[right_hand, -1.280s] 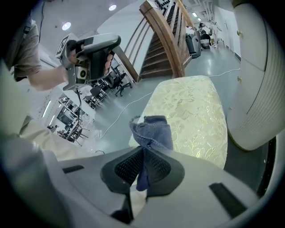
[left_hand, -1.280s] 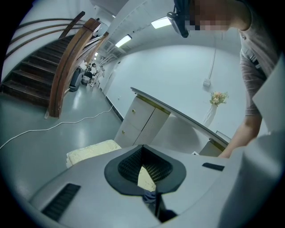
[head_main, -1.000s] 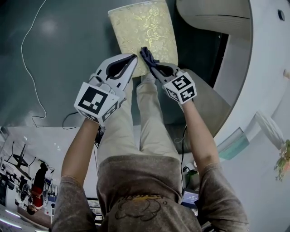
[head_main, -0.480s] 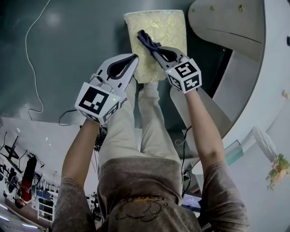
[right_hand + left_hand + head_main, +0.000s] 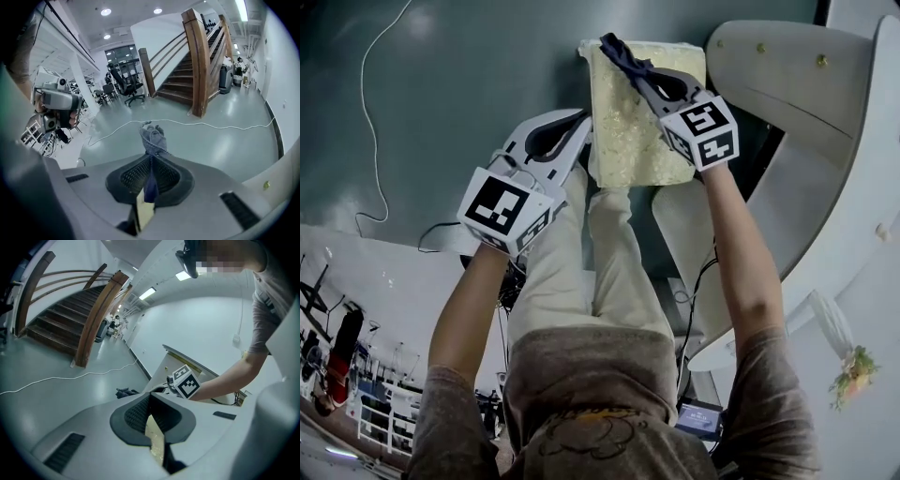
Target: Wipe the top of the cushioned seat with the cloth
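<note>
The cushioned seat (image 5: 642, 117) is a pale gold patterned pad ahead of the person's knees. My right gripper (image 5: 636, 70) is over its far left corner, shut on a dark blue cloth (image 5: 617, 50) that sticks out past the far edge. In the right gripper view the cloth (image 5: 153, 135) bunches beyond the shut jaws, and a strip of the seat (image 5: 144, 211) shows beneath. My left gripper (image 5: 579, 122) hovers at the seat's near left edge, shut and empty. In the left gripper view a sliver of the seat (image 5: 155, 439) shows under the jaws, with the cloth (image 5: 125, 392) beyond.
A white curved piece of furniture (image 5: 797, 131) stands close on the seat's right. A white cable (image 5: 370, 141) trails over the grey floor to the left. The person's legs (image 5: 581, 272) are just short of the seat. A wooden staircase (image 5: 201, 56) rises farther off.
The right gripper has carried the cloth across the seat, away from the body, to the far left corner. The left gripper has barely moved.
</note>
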{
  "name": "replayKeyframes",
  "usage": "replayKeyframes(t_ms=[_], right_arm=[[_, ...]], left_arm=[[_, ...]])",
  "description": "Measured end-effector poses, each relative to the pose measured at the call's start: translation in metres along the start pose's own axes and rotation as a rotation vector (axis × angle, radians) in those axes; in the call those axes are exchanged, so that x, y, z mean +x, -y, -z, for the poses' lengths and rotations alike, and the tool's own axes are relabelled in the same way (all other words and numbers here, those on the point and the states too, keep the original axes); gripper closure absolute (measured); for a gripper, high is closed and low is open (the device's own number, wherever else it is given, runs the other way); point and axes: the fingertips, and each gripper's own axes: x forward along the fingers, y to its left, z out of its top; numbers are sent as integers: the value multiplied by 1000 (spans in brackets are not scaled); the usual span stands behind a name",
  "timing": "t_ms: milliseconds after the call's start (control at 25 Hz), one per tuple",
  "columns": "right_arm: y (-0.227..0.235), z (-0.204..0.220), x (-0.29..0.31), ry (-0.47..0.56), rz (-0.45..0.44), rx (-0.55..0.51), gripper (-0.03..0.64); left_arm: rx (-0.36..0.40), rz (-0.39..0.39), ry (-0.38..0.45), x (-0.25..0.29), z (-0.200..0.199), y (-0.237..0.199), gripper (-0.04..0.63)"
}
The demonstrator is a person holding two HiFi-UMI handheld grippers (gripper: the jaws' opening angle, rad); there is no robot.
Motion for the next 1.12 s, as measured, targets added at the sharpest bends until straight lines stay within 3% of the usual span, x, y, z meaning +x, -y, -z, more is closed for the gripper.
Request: replayKeyframes(t_ms=[360,720,1120], right_arm=[[16,-13,41,-62,-23,-48,591],[-1,6,70,-138,-87,-43,592],[-12,22,71,-146,-121,-9,592]], left_arm=[[-28,-38,13,2,-7,-30,578],[-43,-60,-12,1,4,-44,578],[-40,-89,2,2,-2,-45,578]])
